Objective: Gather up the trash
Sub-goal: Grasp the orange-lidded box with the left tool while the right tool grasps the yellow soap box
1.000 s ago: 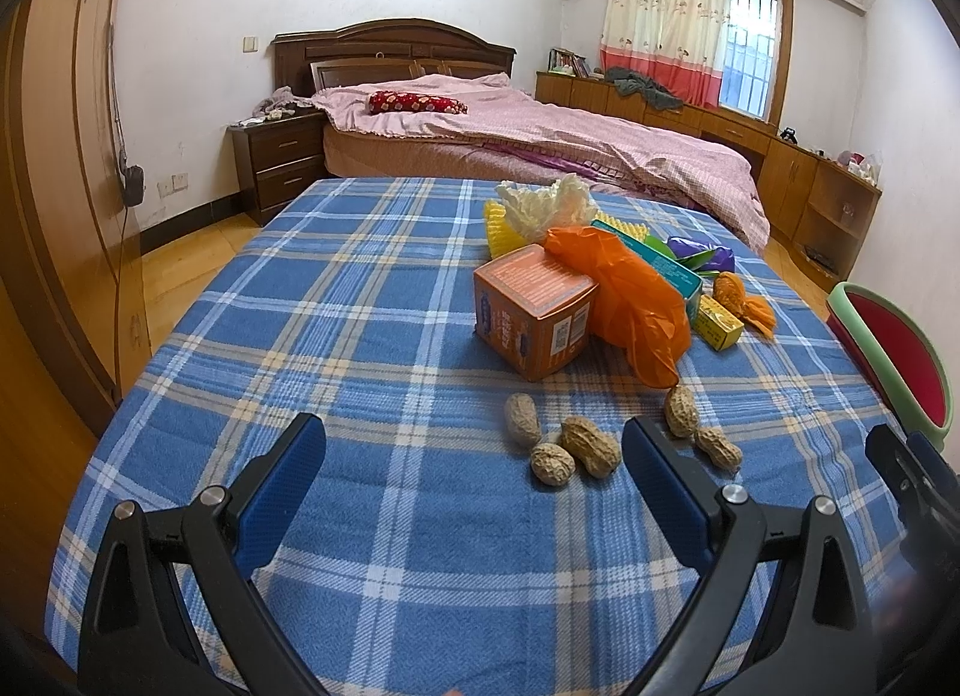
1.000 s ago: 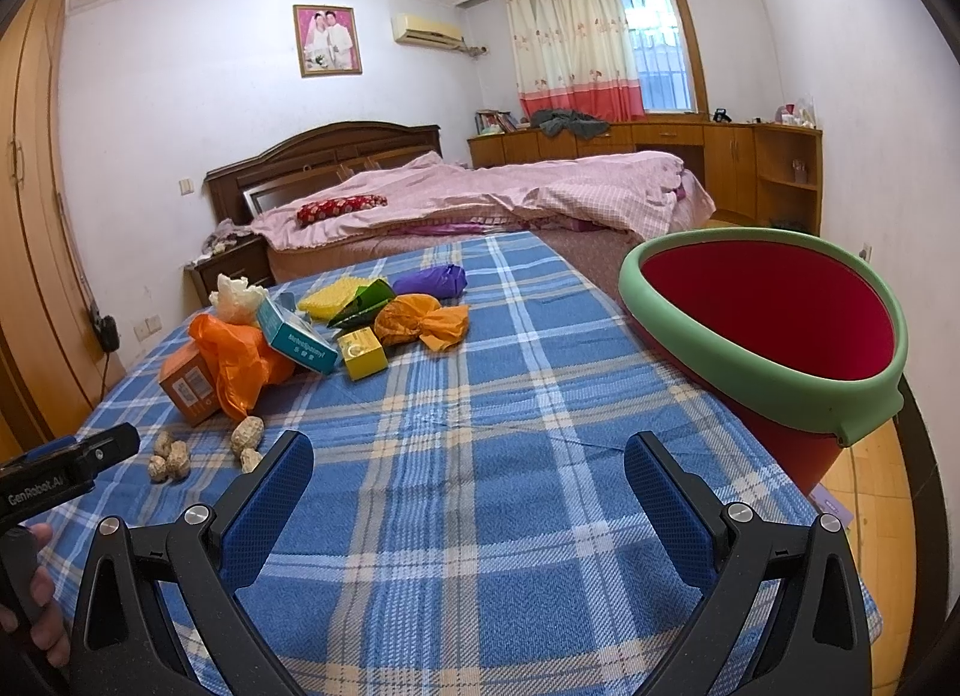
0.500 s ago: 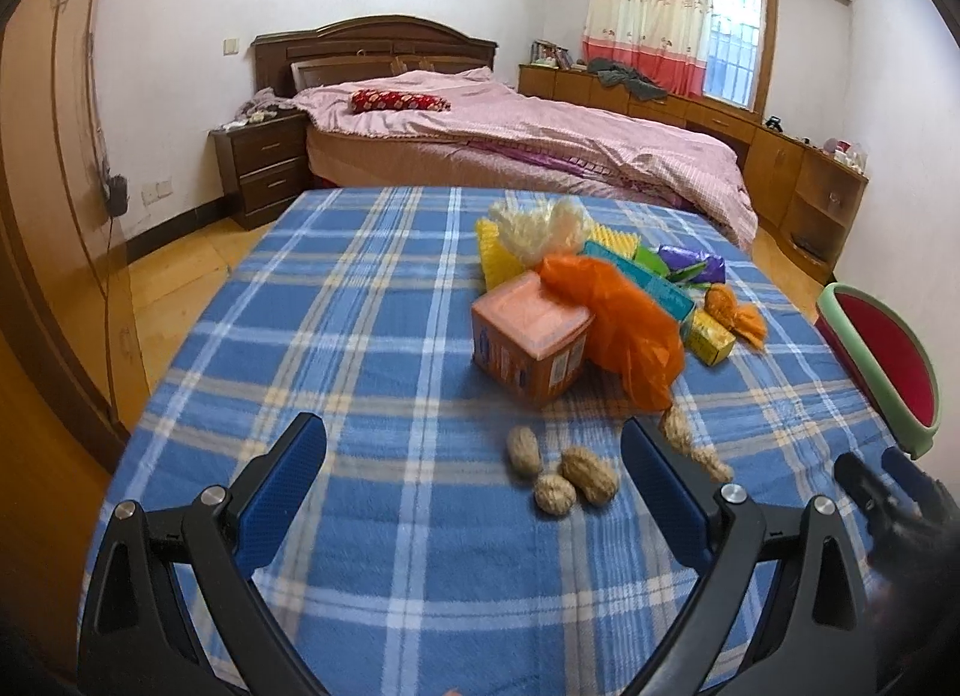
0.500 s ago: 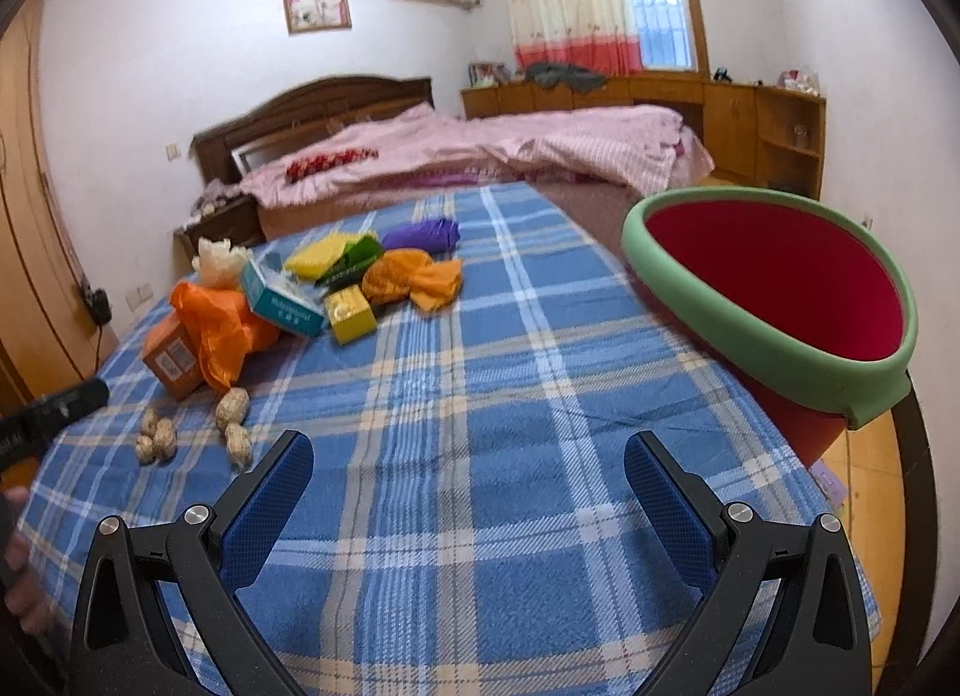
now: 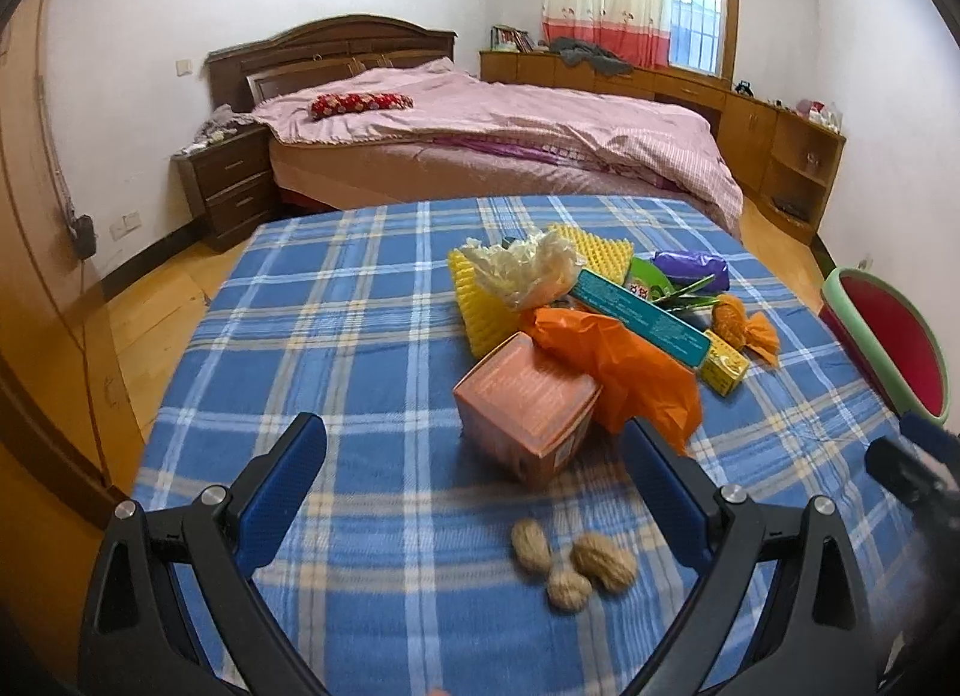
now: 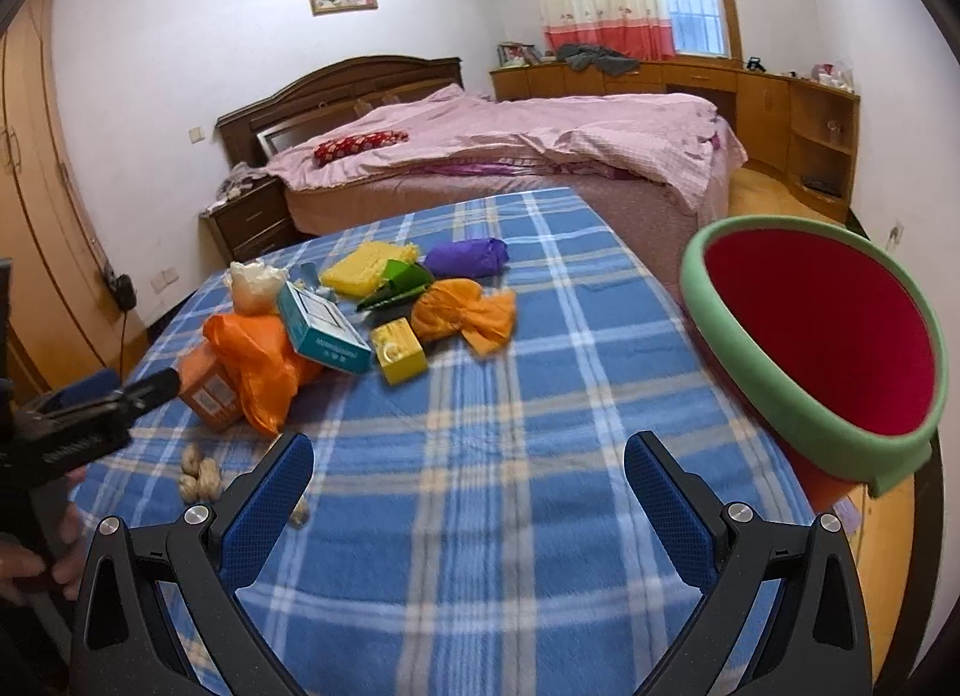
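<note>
Trash lies in a heap on the blue plaid tablecloth (image 5: 360,336): an orange carton (image 5: 528,414), an orange plastic bag (image 5: 624,366), a teal box (image 5: 636,312), a small yellow box (image 6: 399,351), yellow foam net (image 5: 474,300), a purple wrapper (image 6: 468,258) and several peanuts (image 5: 576,564). My left gripper (image 5: 474,486) hovers open above the peanuts, just short of the carton. My right gripper (image 6: 468,498) is open over bare cloth, with nothing between its fingers. A red bin with a green rim (image 6: 822,336) stands off the table's right edge.
A bed with pink covers (image 5: 510,150) stands behind the table, with a nightstand (image 5: 228,186) at its left. Wooden cabinets (image 6: 780,120) line the far right wall. A wardrobe (image 6: 36,216) fills the left side. A hand (image 6: 36,558) holds the left gripper.
Both grippers rose and tilted down toward the table. The left one came closer to the carton and peanuts. The right view shifted left, so the bin sits farther right.
</note>
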